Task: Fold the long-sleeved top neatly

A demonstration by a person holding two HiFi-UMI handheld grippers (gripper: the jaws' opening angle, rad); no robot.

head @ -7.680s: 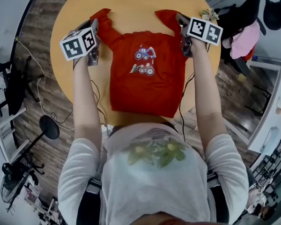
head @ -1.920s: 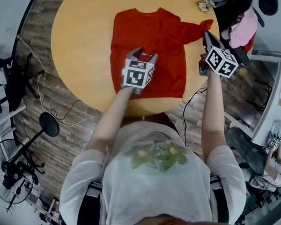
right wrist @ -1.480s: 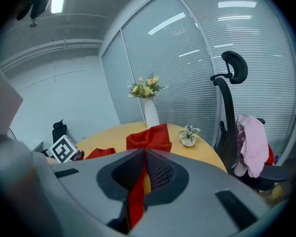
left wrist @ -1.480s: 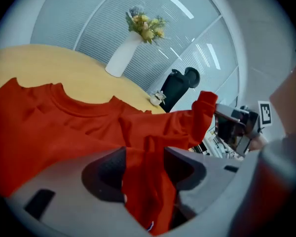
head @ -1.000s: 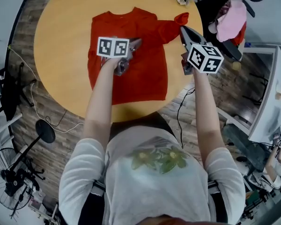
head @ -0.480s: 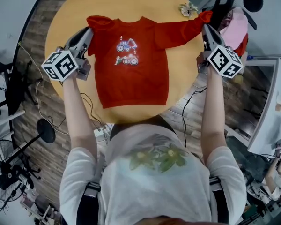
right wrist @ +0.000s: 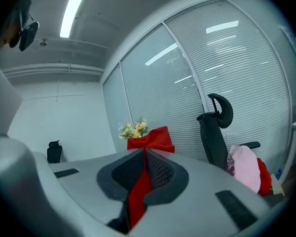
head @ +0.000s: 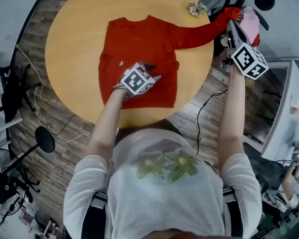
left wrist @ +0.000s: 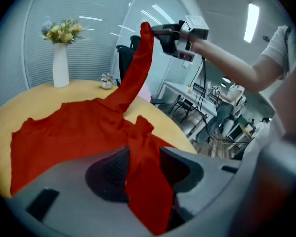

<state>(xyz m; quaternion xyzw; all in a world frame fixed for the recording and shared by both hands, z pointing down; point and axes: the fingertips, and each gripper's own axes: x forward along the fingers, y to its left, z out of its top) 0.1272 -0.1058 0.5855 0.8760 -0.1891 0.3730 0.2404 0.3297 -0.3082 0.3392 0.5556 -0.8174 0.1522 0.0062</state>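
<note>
A red long-sleeved top [head: 139, 44] lies spread on the round wooden table [head: 74, 44], and its printed picture is out of sight. My left gripper [head: 153, 75] hovers over the middle of the body. Its jaws have just been opening and stand apart, with the end of the left sleeve [left wrist: 143, 181] hanging loosely between them [left wrist: 143, 154]. The right sleeve [head: 199, 31] stretches up off the table's right edge. My right gripper [head: 232, 24] is shut on its cuff [right wrist: 150, 139] and holds it in the air [right wrist: 144, 157].
A white vase [left wrist: 60, 68] with flowers stands at the table's far edge, and a small flower ornament [head: 197, 7] lies near the right sleeve. A black office chair [right wrist: 214, 132] with a pink garment [right wrist: 246, 169] is just right of the table. Cables trail on the wooden floor [head: 65, 128].
My left gripper has swung from the table's left edge to over the top's middle, bringing the left sleeve across the body. The print no longer shows. My right gripper has risen with the cuff.
</note>
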